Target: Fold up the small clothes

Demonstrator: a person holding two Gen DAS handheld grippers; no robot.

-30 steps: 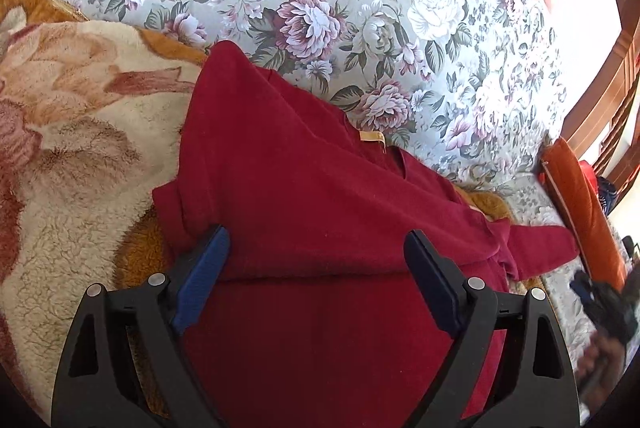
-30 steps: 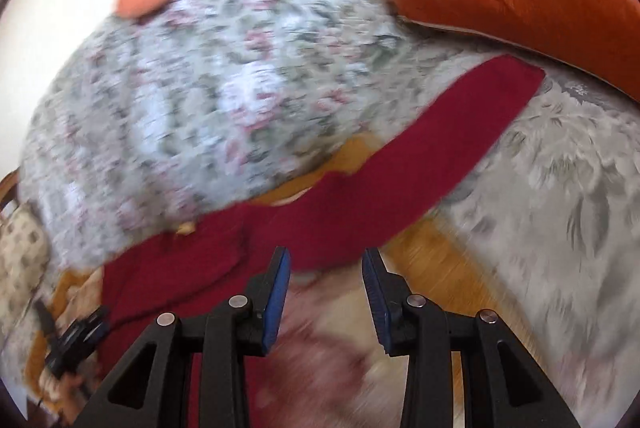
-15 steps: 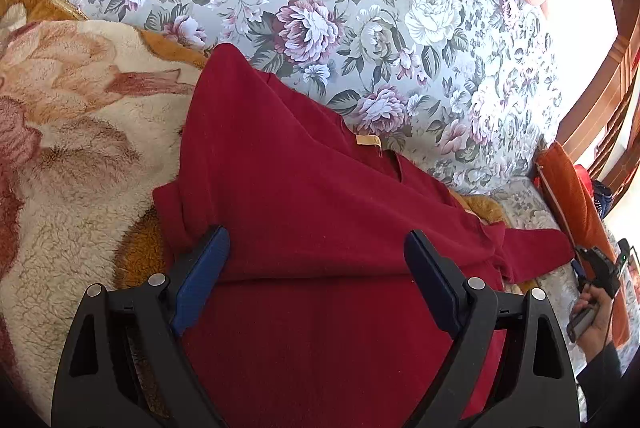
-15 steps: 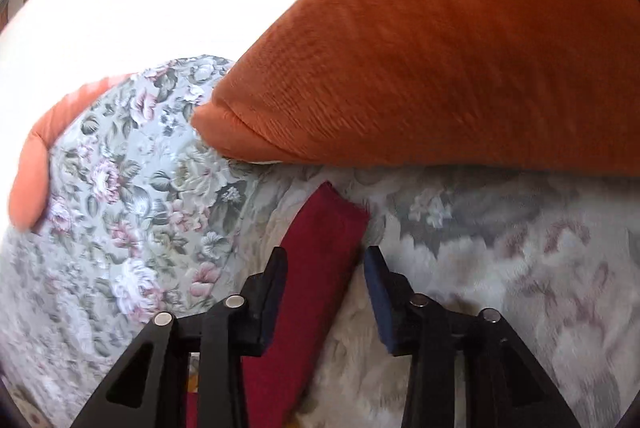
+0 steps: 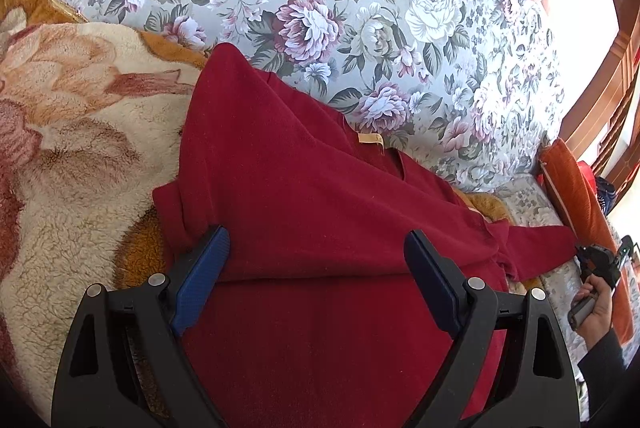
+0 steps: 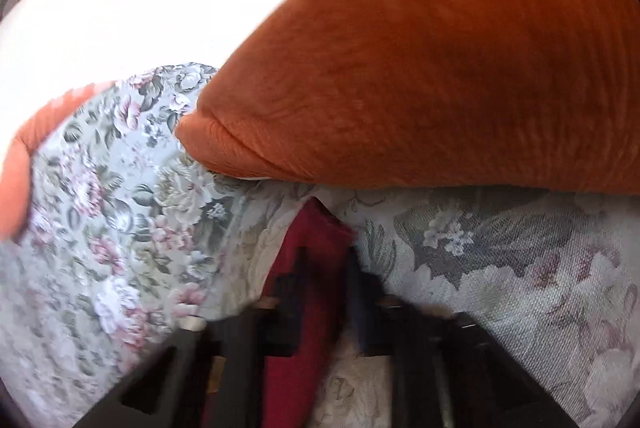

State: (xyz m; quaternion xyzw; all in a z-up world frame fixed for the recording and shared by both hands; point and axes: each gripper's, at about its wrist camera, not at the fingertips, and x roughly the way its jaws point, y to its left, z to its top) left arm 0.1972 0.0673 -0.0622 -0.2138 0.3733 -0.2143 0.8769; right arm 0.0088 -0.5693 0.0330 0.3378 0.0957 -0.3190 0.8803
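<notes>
Floral bedspread (image 5: 360,11) behind, fleece blanket (image 5: 68,155) beneath. Dark red top (image 5: 304,211) spread flat across both, one sleeve (image 5: 536,248) stretched toward the orange cushion (image 6: 440,67). Tan neck label (image 5: 370,138) visible, writing too small to read. Left gripper (image 5: 316,256) spread wide over the top's body, holding nothing. Right gripper (image 6: 324,292) blurred, narrowly parted either side of the sleeve end (image 6: 316,240); grip impossible to tell.
</notes>
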